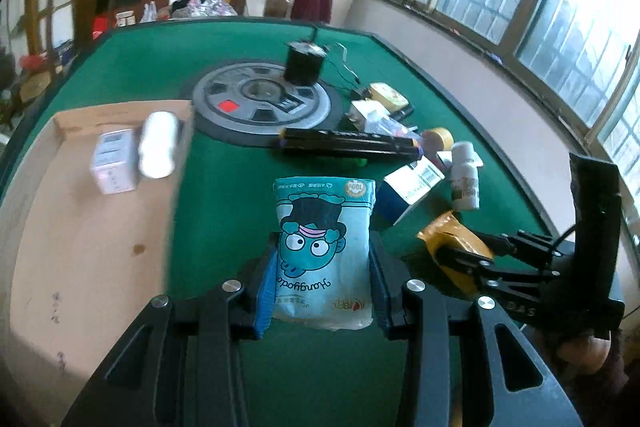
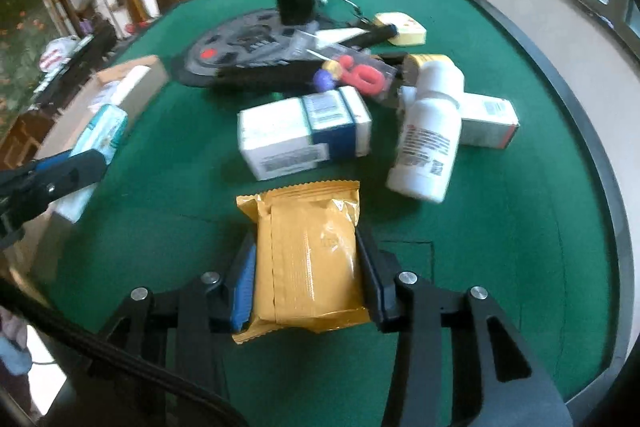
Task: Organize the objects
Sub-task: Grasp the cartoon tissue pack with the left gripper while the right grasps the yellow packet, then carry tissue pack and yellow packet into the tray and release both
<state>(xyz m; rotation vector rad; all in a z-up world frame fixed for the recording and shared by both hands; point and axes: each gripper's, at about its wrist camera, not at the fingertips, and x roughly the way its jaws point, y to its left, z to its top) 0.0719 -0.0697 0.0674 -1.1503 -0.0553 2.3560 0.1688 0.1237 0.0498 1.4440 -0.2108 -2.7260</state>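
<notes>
At the left edge of the green felt bench [image 1: 224, 75] lies a shallow cardboard tray [image 1: 80, 259], matt tan and faintly stained, holding a small pale box [image 1: 114, 161] and a smooth white cylinder [image 1: 159, 143] side by side at its far end. Just right of the tray, the left claw [image 1: 322, 275] is clenched on a soft, glossy blue tissue pack [image 1: 324, 247] printed with a cartoon face; its blue pads press both sides of the pack, which is held above the felt. Beyond it a round grey disc [image 1: 264, 99] sits sunk in the bench middle, with a black cylindrical pot [image 1: 304, 63] on its far rim and a long black bar [image 1: 348, 143] along its near edge. Further right, the right claw [image 2: 308, 267] is clenched on a crinkly yellow foil packet [image 2: 308, 259] with zigzag-cut ends, gripped along its long sides close over the felt. Behind that lie a white-and-blue carton [image 2: 300, 131], a white plastic bottle [image 2: 428, 143] on its side, and a second carton [image 2: 488, 121] just behind the bottle. The bench has a dark raised rim [image 2: 592, 147]; wooden shelving, a dark screen and barred windows ring the room.
</notes>
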